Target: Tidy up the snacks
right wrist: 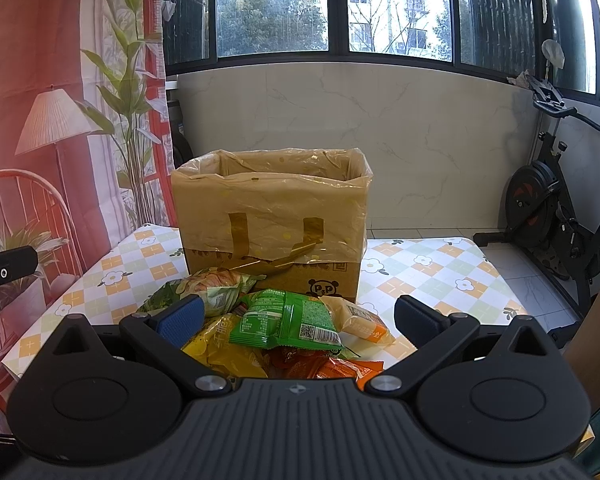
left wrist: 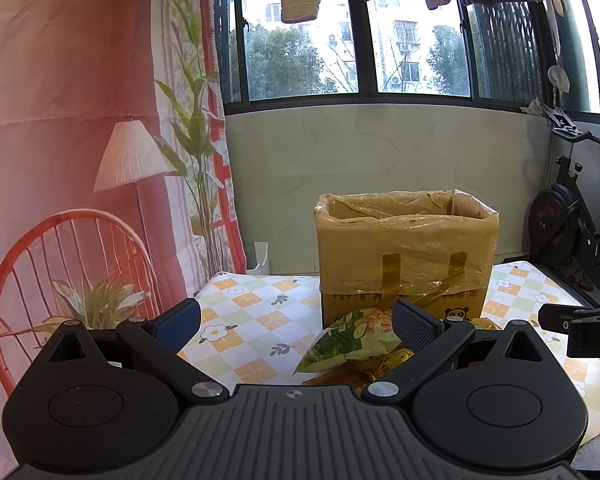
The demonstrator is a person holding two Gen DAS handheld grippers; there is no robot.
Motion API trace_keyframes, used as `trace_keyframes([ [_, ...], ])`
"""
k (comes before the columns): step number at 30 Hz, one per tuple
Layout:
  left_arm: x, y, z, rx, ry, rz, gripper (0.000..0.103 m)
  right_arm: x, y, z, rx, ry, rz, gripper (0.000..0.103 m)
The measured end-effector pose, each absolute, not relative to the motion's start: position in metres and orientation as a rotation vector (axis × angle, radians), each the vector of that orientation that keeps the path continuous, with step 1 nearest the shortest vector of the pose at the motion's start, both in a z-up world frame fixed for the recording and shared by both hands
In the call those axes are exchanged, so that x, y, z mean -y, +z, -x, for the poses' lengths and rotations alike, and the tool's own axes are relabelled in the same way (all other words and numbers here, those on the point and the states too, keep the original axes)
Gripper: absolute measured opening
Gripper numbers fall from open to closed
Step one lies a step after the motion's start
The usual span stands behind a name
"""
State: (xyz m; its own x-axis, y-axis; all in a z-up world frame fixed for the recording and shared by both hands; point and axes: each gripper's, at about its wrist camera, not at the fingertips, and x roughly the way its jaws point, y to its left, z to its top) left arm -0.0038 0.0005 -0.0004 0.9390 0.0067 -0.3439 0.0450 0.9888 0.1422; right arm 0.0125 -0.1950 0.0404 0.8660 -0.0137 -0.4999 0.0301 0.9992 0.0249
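hovering: you hold both grippers above the near edge of the desk [right wrist: 428,276], which wears a checked flower-print cloth, facing the snack pile.
left gripper [left wrist: 296,326]: spread wide, nothing between its blue pads; it sits to the left of the pile, with the pale green crinkly snack bag [left wrist: 348,340] just beside its right finger.
right gripper [right wrist: 296,318]: also spread and holding nothing, poised right over the heap.
snacks: a loose heap at the desk's near edge, in front of the box; a bright green flat packet [right wrist: 288,318] lies on top, a yellow bag [right wrist: 228,350] under it to the left, orange packets [right wrist: 332,368] nearest you, a small cream-and-orange packet [right wrist: 360,322] to the right.
target: the tall cardboard box lined with a yellowish plastic bag [right wrist: 272,216], open-topped, standing just behind the heap; i can't see inside it.
step: by my reading you're at the first pick, with nothing yet gripped.
next move: lower the right gripper onto the bright green flat packet, pinch an edge, then lift high enough to clear the box's tall rim.
in the way: the liner's loose taped flaps hang down the box front and could snag; packets overlap, so one may drag a neighbour.
around: a black exercise bike [right wrist: 548,200] stands well apart on the right, a printed backdrop curtain [left wrist: 60,120] on the left.
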Motion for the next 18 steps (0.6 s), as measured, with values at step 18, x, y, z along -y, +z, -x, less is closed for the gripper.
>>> trace_keyframes([
  [18,-0.004,0.001,-0.013,-0.326,0.003,-0.160,0.102,0.218,0.037,-0.020,-0.448,0.002,-0.066,0.103],
])
